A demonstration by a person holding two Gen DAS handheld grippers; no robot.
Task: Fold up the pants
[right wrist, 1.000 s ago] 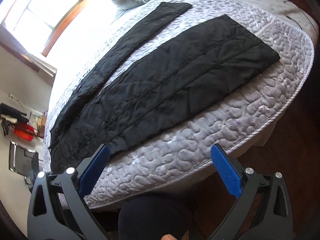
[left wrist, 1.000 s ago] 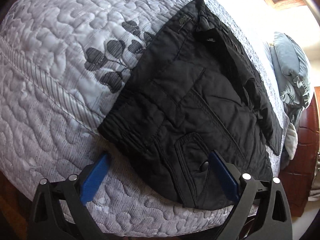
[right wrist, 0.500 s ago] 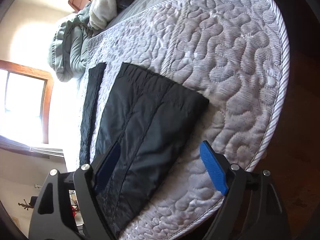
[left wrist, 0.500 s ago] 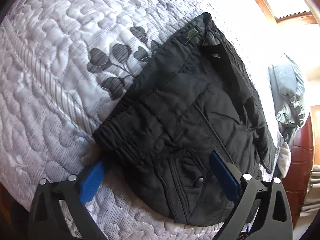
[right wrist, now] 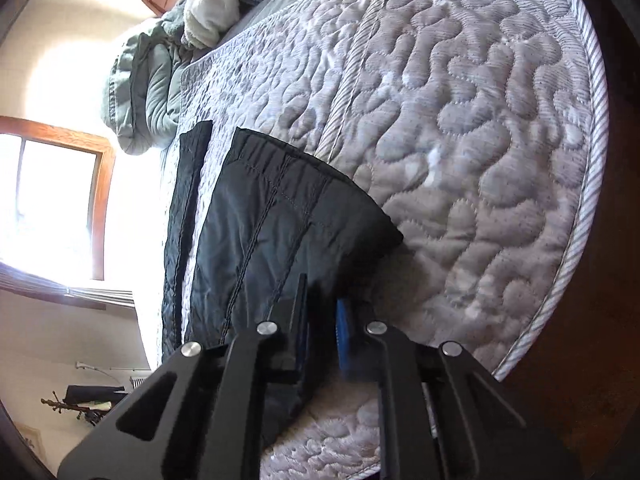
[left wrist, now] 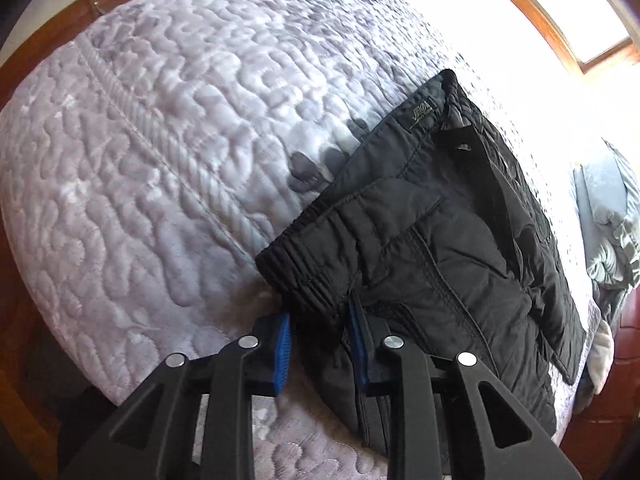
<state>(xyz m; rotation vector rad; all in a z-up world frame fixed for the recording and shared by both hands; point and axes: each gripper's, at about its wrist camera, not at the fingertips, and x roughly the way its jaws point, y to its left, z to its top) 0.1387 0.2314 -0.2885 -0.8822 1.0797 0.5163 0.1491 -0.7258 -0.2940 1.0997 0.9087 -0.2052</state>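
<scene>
Black quilted pants (left wrist: 432, 248) lie flat on a grey quilted bedspread (left wrist: 168, 152). In the left wrist view my left gripper (left wrist: 318, 344) is shut on the near corner of the waistband, black fabric pinched between its blue pads. In the right wrist view the pants' leg end (right wrist: 280, 216) lies near the bed's foot, with the other leg (right wrist: 184, 200) further left. My right gripper (right wrist: 322, 336) is shut on the near edge of that leg hem.
A grey-green bundled duvet (right wrist: 148, 84) and white pillow (right wrist: 212, 4) lie at the bed's head. A wooden-framed window (right wrist: 56, 200) is at left. The striped bed edge (right wrist: 576, 216) drops to dark wooden floor (right wrist: 600, 360).
Both grippers moved in from open and closed on the pants: the left onto the waistband corner, the right onto the leg hem.
</scene>
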